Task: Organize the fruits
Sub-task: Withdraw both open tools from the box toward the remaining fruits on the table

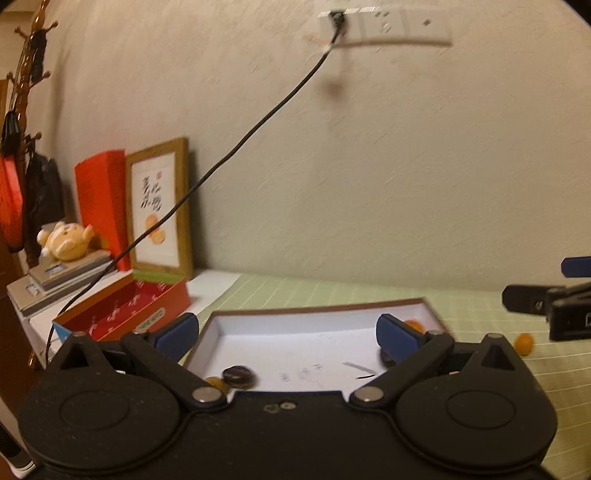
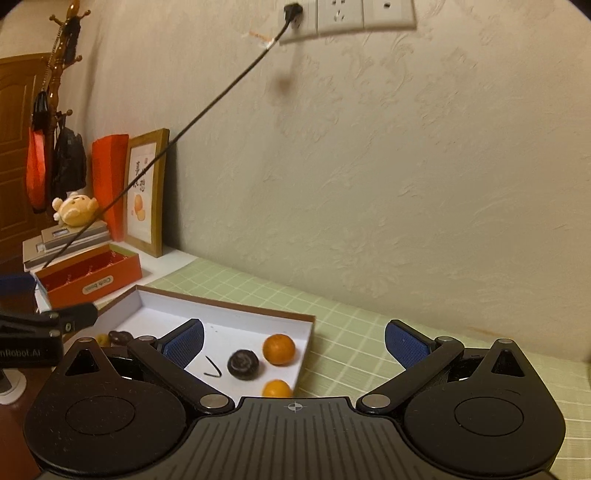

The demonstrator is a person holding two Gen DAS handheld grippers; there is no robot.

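Observation:
A shallow white box (image 1: 295,311) with a brown rim lies on the green checked cloth (image 1: 480,369). My left gripper (image 1: 288,330) hangs open over its near side. Inside are a dark round fruit (image 1: 239,376), a small yellow piece (image 1: 214,382) and an orange (image 1: 413,325) half hidden by a finger. Another orange (image 1: 524,343) rests on the cloth to the right, below my right gripper (image 1: 535,280). The right wrist view has my right gripper (image 2: 295,341) open at the box's (image 2: 221,302) right end, above an orange (image 2: 279,349), a dark fruit (image 2: 242,363) and a second orange (image 2: 276,389) near the corner.
At the back left are an open red box (image 1: 110,314), a framed picture (image 1: 159,206), a plush toy (image 1: 66,240) on stacked books and a coat rack (image 1: 22,92). A black cable (image 1: 258,125) slants from the wall socket (image 1: 384,26) across that corner.

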